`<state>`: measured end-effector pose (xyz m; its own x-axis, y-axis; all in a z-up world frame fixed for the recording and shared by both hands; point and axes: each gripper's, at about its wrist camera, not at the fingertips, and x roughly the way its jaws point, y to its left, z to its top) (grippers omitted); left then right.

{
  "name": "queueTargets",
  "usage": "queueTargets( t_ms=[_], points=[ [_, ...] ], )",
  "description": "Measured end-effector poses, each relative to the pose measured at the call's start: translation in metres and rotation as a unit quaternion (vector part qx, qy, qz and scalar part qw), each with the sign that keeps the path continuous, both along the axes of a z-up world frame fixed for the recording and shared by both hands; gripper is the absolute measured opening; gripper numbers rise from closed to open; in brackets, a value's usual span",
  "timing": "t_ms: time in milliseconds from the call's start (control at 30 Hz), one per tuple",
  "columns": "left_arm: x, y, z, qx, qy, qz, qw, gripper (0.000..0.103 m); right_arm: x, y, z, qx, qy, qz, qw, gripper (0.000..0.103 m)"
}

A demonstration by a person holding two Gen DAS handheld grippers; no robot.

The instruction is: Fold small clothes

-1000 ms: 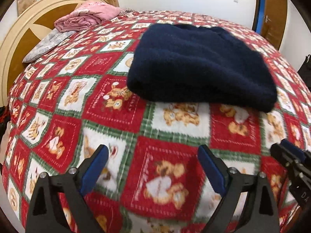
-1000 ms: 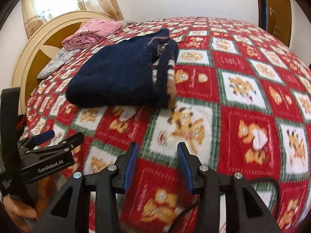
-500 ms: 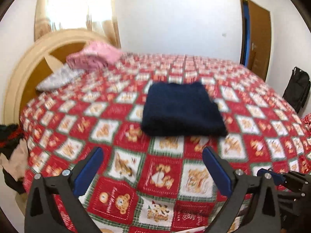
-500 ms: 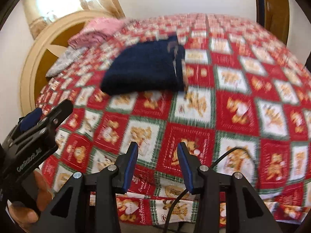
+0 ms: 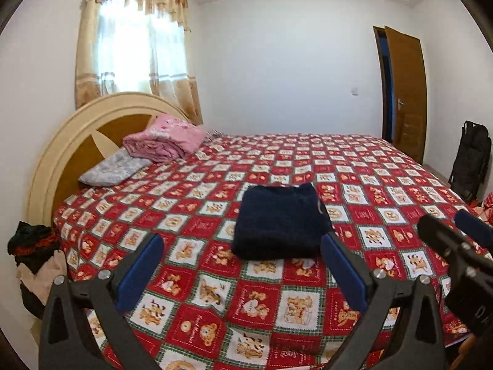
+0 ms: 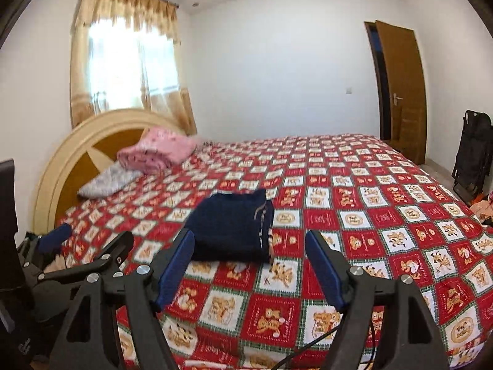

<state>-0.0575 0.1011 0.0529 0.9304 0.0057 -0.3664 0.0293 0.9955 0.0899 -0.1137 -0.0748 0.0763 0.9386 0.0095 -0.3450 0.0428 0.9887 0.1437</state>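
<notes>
The folded navy garment [image 5: 279, 222] lies on the bed [image 5: 385, 191] beyond both sets of fingers, touched by neither; the left gripper [image 5: 243, 274] has its fingers spread wide with nothing between them, and the right gripper [image 6: 251, 269] is opening its fingers, likewise empty. The right wrist view alone shows the garment's striped edge at its right side and the left gripper off to the left of its fingers; the left wrist view alone shows a heap of dark clothes [image 5: 32, 256] beside the headboard [image 5: 61, 141]; both grippers point slightly downward over the near edge of the bed.
</notes>
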Motion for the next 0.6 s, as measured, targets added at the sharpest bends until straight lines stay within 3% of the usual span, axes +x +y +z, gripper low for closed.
queueTargets(
  t_ms=[233, 600],
  points=[
    [-0.001, 0.006, 0.002, -0.004, -0.004, 0.03, 0.9996, 0.103, -0.004, -0.006, -0.001, 0.015, -0.015, -0.023, 1.0, 0.076],
    [-0.001, 0.011, 0.002, -0.02, 0.001, 0.035, 0.9992, 0.103, -0.007, -0.003, -0.003, 0.004, -0.027, -0.022, 0.999, 0.076]
  ],
)
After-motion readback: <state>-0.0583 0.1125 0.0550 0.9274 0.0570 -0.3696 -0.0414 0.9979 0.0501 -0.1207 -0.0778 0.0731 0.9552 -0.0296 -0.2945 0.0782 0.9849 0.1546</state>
